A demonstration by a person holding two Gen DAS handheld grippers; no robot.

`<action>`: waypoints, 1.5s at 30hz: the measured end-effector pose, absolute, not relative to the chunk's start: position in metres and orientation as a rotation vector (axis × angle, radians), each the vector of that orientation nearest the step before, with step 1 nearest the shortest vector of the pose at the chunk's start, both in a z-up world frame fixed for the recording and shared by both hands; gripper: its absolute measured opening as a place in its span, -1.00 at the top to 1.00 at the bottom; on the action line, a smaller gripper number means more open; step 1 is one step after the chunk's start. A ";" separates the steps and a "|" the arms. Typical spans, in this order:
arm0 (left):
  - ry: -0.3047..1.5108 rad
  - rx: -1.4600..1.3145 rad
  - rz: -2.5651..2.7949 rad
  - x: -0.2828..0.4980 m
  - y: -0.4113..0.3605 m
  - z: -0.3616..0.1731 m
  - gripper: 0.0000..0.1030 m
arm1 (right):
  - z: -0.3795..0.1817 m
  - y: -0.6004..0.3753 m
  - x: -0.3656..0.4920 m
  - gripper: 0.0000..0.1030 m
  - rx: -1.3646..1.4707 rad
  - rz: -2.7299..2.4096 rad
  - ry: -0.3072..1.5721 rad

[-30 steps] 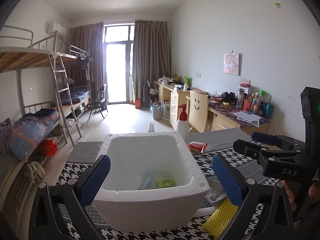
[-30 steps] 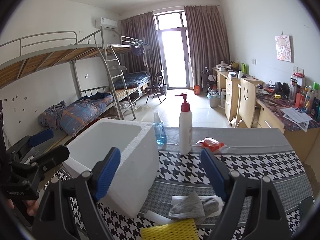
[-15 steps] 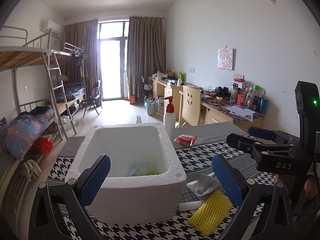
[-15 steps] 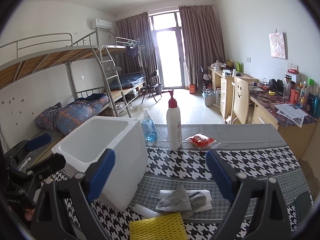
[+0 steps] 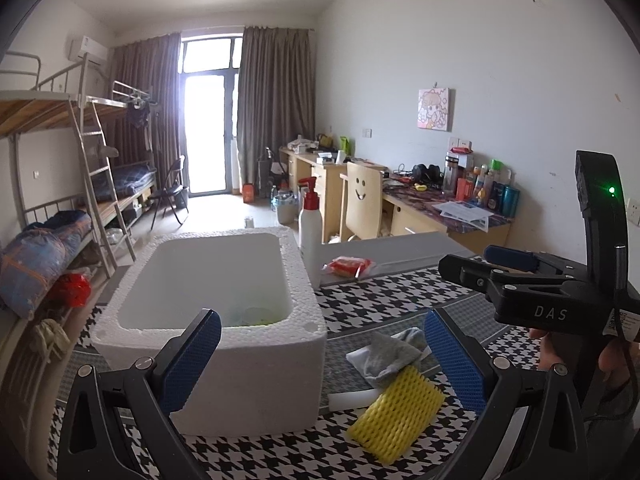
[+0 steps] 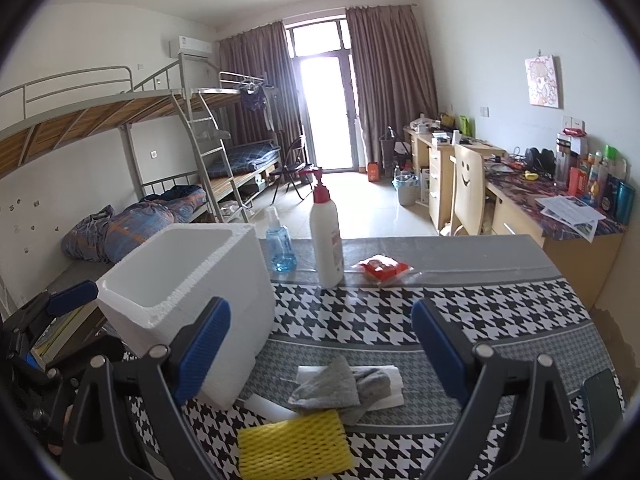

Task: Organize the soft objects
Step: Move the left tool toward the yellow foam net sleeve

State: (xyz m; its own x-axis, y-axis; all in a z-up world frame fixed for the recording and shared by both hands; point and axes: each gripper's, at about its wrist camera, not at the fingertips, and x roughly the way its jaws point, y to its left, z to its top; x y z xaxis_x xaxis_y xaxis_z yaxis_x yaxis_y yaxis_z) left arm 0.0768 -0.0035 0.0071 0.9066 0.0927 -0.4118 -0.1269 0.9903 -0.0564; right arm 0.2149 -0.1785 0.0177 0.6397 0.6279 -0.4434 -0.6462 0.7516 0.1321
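Note:
A white foam box (image 5: 224, 320) stands on the houndstooth tablecloth; it also shows in the right wrist view (image 6: 188, 296). Pale green and blue items lie inside it (image 5: 252, 314). To its right lie a yellow foam net sleeve (image 5: 396, 414), a grey sock (image 5: 394, 354) and white foam sheets (image 5: 352, 398). The right wrist view shows the same sleeve (image 6: 294, 442), sock (image 6: 340, 386) and sheet (image 6: 390, 388). My left gripper (image 5: 320, 360) is open and empty, near the box's front right corner. My right gripper (image 6: 320, 348) is open and empty above the sock.
A white pump bottle (image 6: 326, 236), a blue sanitizer bottle (image 6: 280, 246) and a red packet (image 6: 384, 268) stand at the table's far side. A dark phone (image 6: 602, 412) lies at the right edge. Bunk beds are on the left, desks on the right.
The left gripper has swung right, from centred on the box toward the sock and yellow sleeve. The right gripper has drawn back slightly. Both stay open.

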 end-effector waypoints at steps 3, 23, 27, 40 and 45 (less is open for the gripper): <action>0.429 -0.086 0.103 0.079 -0.007 0.003 -0.98 | 0.015 -0.182 0.217 -0.83 -0.041 0.715 0.499; 0.460 -0.071 0.031 0.080 -0.032 -0.021 -0.98 | 0.001 -0.195 0.217 -0.83 -0.042 0.688 0.528; 0.469 -0.068 0.020 0.080 -0.035 -0.027 -0.98 | -0.003 -0.195 0.219 -0.83 -0.035 0.683 0.539; 0.512 -0.063 -0.001 0.085 -0.040 -0.045 -0.98 | -0.014 -0.191 0.222 -0.83 -0.043 0.682 0.573; 0.537 -0.070 -0.005 0.086 -0.041 -0.055 -0.98 | -0.020 -0.189 0.224 -0.83 -0.047 0.677 0.595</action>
State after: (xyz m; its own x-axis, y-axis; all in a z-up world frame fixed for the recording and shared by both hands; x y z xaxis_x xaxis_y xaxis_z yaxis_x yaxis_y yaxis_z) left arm 0.0860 -0.0410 -0.0554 0.8593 -0.0226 -0.5110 -0.0138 0.9976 -0.0674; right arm 0.2243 -0.1885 -0.0202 0.6201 0.5759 -0.5327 -0.6022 0.7847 0.1473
